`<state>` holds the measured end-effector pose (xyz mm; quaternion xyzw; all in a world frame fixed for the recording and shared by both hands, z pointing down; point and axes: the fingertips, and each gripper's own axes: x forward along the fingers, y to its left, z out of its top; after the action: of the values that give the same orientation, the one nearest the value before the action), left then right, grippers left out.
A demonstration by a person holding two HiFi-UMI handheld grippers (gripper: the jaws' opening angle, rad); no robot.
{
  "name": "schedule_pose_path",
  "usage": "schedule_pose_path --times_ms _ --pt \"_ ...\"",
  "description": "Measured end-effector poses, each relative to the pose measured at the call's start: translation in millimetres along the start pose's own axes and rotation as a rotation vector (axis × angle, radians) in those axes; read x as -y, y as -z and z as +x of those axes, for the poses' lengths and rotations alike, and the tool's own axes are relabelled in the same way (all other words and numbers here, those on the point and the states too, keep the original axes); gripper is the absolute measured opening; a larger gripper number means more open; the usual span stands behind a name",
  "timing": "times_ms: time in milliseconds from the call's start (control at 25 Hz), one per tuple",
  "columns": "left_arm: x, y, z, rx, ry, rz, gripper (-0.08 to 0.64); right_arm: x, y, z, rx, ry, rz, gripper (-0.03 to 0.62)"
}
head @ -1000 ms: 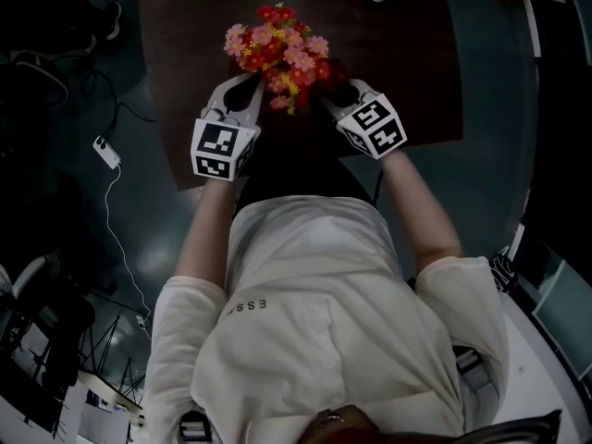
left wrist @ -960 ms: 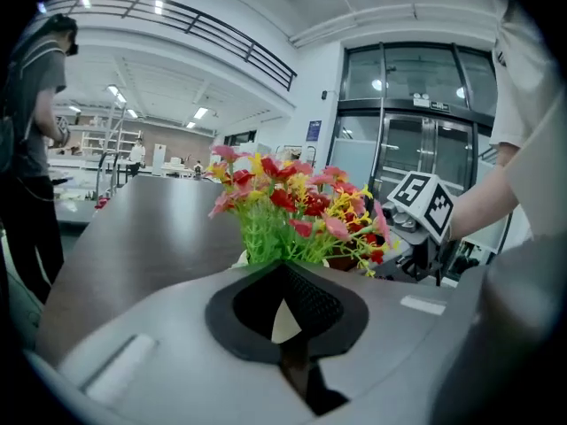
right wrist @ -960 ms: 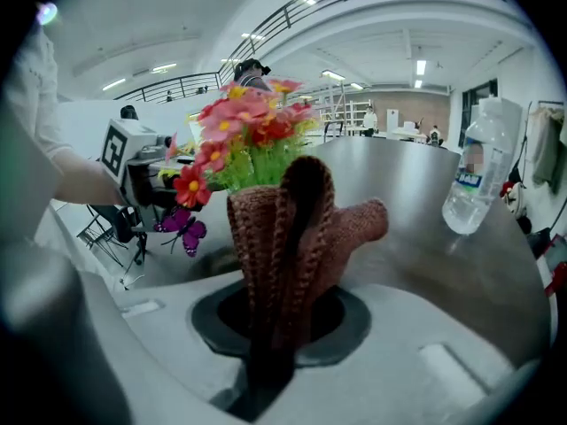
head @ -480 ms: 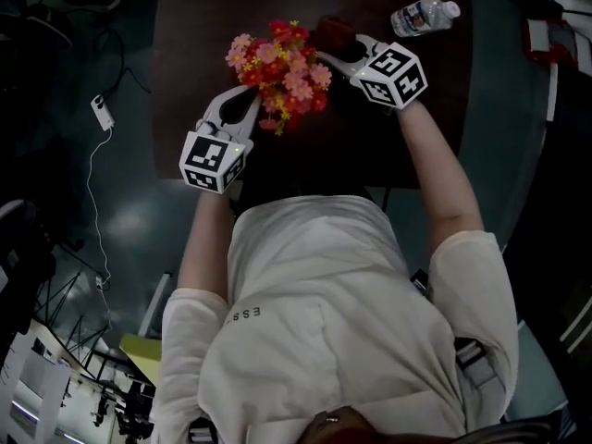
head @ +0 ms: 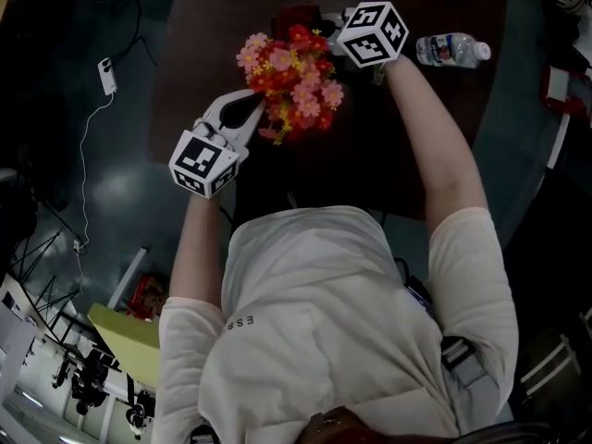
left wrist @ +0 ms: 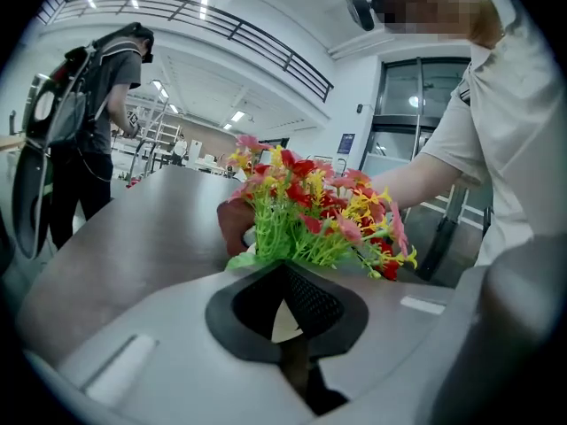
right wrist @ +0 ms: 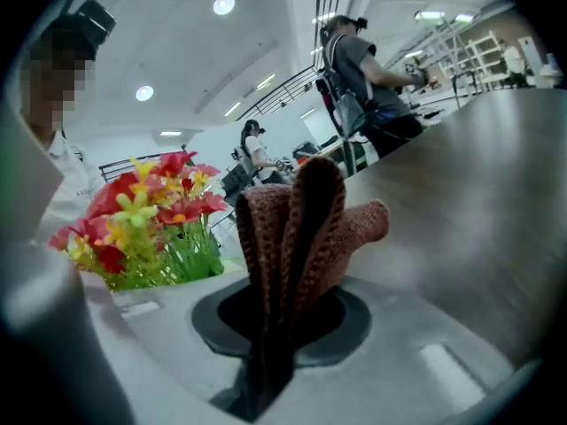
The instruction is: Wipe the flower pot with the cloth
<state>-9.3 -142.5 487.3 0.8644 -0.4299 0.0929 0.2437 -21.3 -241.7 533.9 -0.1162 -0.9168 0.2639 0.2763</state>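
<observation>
**Two hand-held grippers at a flower pot.**
The left gripper (left wrist: 283, 271) has its jaws closed on the thin pale rim of the flower pot (left wrist: 250, 235), which sits largely hidden beneath bushy plastic flowers (head: 291, 72). The right gripper (right wrist: 282, 277) is clamped on a folded, ribbed brown cloth (right wrist: 297, 224) at the pot's far side, above a smooth dark table (head: 208, 54).

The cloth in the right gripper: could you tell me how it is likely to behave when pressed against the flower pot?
The cloth is probably soft and floppy: it rises from the jaws in loose folds, one end bending sideways. Its coarse knit suggests it will grip rather than slip.
</observation>
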Motion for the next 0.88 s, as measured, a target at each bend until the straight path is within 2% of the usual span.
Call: schedule_pose_path --times_ms 160,400,560,880 --pt "-2 -2 0 0.012 -0.012 -0.033 0.014 -8 -3 15 -0.054 -0.133 0.019 0.048" --pt "-7 -4 2 0.028 -0.033 -0.052 0.014 -14 6 8 -0.086 -0.190 0.061 0.048" --pt "-10 -4 1 0.040 -0.027 -0.073 0.014 -14 18 -5 -0.105 -0.143 0.067 0.048" --pt "-7 -3 2 0.059 -0.013 -0.105 0.014 -23 67 -41 -0.165 0.046 0.073 0.048"
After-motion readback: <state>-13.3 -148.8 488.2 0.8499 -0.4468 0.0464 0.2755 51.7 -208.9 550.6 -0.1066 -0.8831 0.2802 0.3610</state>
